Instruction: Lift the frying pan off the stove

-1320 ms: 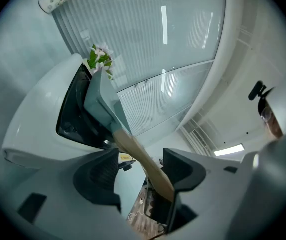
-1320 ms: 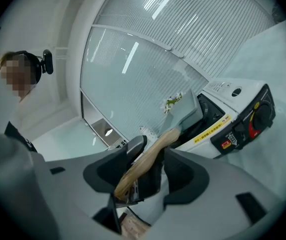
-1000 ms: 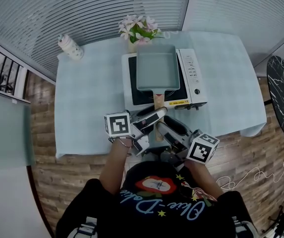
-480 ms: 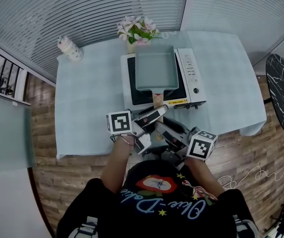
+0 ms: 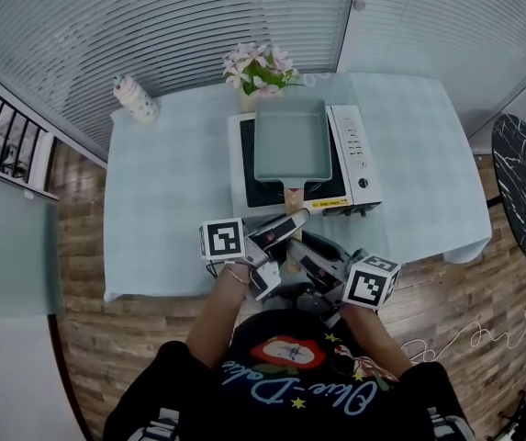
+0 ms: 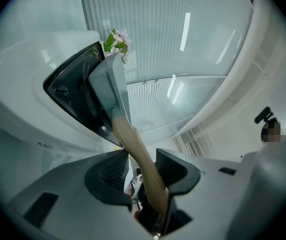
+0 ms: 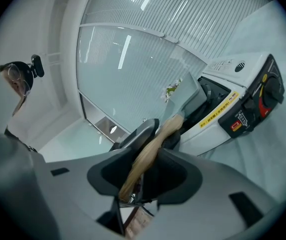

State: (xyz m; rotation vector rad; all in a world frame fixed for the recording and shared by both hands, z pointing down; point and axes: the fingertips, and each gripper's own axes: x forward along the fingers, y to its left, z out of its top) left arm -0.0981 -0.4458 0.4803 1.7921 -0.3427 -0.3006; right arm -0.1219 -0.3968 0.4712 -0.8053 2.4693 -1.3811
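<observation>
A square grey-blue frying pan [image 5: 290, 141] sits on the black top of a white stove [image 5: 359, 168]. Its wooden handle [image 5: 293, 196] points toward me. My left gripper [image 5: 290, 232] reaches in from the left and my right gripper [image 5: 297, 254] from the right. Both have just been closing around the handle. In the left gripper view the handle [image 6: 133, 139] runs between the jaws of the left gripper [image 6: 143, 166], against one pad with a thin gap at the other. In the right gripper view the right gripper [image 7: 147, 166] is shut on the handle [image 7: 157, 139].
The stove stands on a table with a pale blue cloth [image 5: 171, 182]. A flower vase [image 5: 261, 67] is behind the stove and a white jar [image 5: 134, 95] at the far left corner. A black round table [image 5: 524, 173] and a floor cable [image 5: 455, 324] lie to the right.
Both pairs of jaws have narrowed around the wooden handle. The hands stay where they were, the left marker cube has rolled slightly, and the pan has not moved on the stove.
</observation>
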